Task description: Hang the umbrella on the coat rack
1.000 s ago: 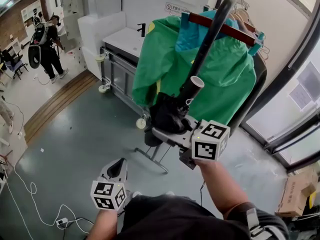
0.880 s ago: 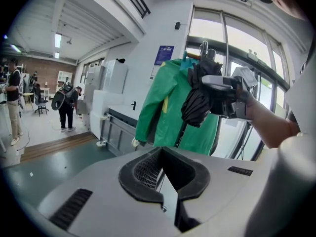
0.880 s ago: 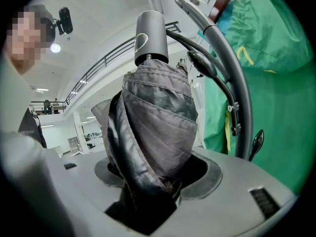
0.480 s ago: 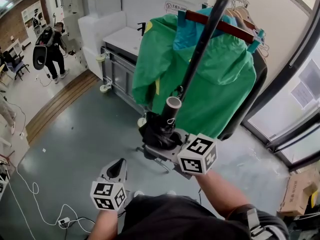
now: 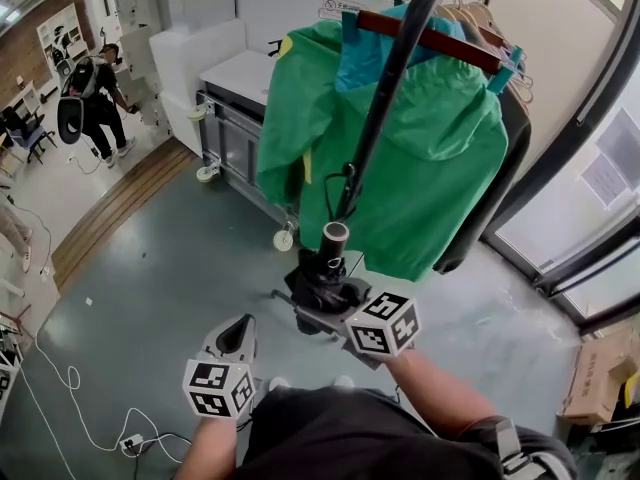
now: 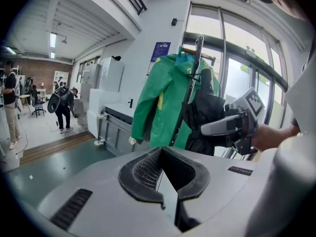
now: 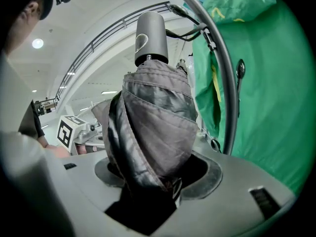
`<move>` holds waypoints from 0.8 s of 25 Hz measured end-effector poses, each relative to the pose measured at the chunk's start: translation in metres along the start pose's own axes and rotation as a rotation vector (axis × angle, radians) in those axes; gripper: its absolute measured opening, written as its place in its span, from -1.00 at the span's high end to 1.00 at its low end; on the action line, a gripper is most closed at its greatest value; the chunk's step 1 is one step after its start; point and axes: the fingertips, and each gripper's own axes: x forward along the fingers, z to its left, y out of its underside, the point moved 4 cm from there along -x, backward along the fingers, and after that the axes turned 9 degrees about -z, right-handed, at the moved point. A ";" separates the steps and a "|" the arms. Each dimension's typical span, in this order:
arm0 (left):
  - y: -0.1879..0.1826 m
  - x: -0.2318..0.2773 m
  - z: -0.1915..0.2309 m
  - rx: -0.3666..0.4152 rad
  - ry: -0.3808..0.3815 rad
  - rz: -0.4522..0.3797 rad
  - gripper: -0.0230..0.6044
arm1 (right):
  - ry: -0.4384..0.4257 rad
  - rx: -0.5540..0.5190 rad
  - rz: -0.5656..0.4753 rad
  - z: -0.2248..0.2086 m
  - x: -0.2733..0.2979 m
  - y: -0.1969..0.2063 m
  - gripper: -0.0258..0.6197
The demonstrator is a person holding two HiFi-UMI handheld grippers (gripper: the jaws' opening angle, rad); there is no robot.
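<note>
A folded black umbrella (image 5: 320, 280) stands upright in my right gripper (image 5: 318, 296), whose jaws are shut on its bunched canopy (image 7: 153, 127). Its grey cylindrical handle (image 5: 335, 234) points up, close beside the coat rack's black curved pole (image 5: 385, 98). The rack's reddish bar (image 5: 440, 43) carries a green jacket (image 5: 410, 158) directly behind the umbrella. The umbrella (image 6: 205, 110) also shows in front of the jacket in the left gripper view. My left gripper (image 5: 231, 340) hangs low at the left, apart from everything, with its jaws together and nothing in them.
A white cabinet on castors (image 5: 235, 78) stands left of the rack. A person with a backpack (image 5: 85, 98) stands far left. Cables (image 5: 60, 388) trail on the grey floor. Glass doors (image 5: 600, 168) and a cardboard box (image 5: 600, 378) are at the right.
My right gripper has sunk with the umbrella, so the handle now sits much lower along the rack's pole. The left gripper has stayed put.
</note>
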 end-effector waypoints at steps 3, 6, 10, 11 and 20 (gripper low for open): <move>0.001 0.002 -0.004 0.005 0.010 0.004 0.88 | 0.028 0.061 0.015 -0.009 -0.001 0.024 0.12; 0.002 0.005 -0.009 0.013 0.023 0.011 0.88 | 0.057 0.122 0.023 -0.019 0.000 0.048 0.12; 0.003 0.007 -0.014 0.020 0.037 0.023 0.88 | 0.090 0.149 0.042 -0.033 0.004 0.073 0.12; 0.003 0.007 -0.015 0.022 0.039 0.026 0.88 | 0.100 0.149 0.044 -0.036 0.005 0.077 0.12; 0.007 0.006 -0.016 0.024 0.042 0.034 0.88 | 0.230 0.100 0.031 -0.067 0.015 0.088 0.12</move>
